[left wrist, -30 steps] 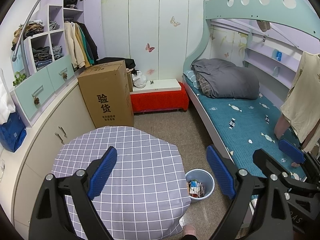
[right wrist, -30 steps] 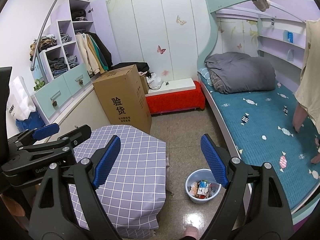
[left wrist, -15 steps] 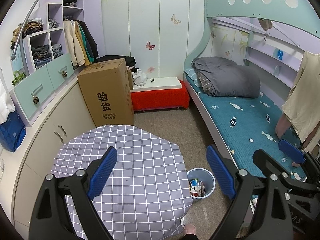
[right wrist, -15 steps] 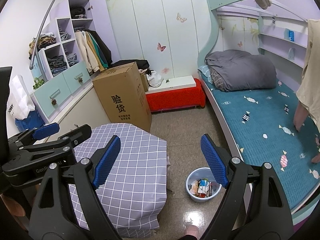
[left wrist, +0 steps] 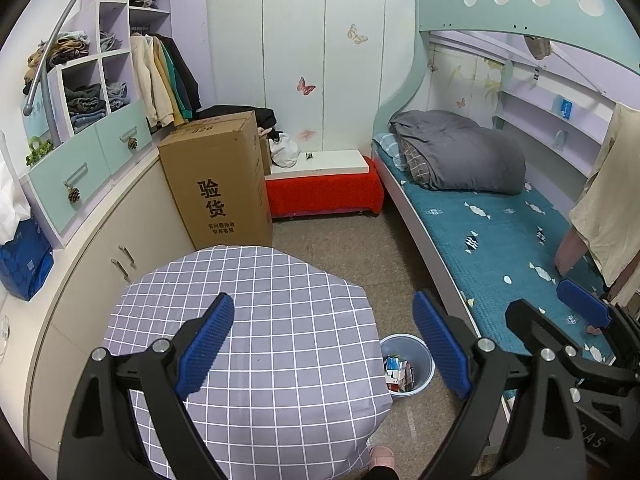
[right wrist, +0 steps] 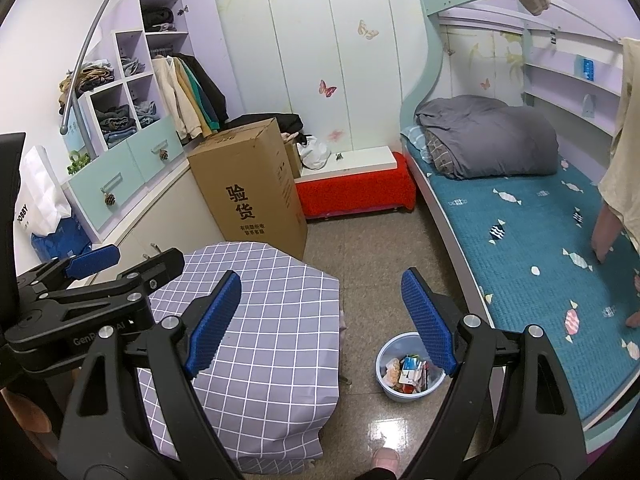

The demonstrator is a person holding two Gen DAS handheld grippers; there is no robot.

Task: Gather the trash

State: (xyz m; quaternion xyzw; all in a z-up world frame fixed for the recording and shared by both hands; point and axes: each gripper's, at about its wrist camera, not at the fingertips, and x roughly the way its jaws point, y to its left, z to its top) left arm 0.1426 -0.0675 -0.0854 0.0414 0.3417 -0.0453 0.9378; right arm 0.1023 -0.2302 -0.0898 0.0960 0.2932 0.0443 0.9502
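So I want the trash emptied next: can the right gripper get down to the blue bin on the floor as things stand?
Probably yes. The right gripper is open and empty, and the blue bin stands uncovered on bare floor between the checked table and the bed.

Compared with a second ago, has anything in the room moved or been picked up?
Nothing visibly changed. Both grippers, left and right, stay open and empty above the checked tablecloth, and the trash bin sits on the floor with wrappers inside.
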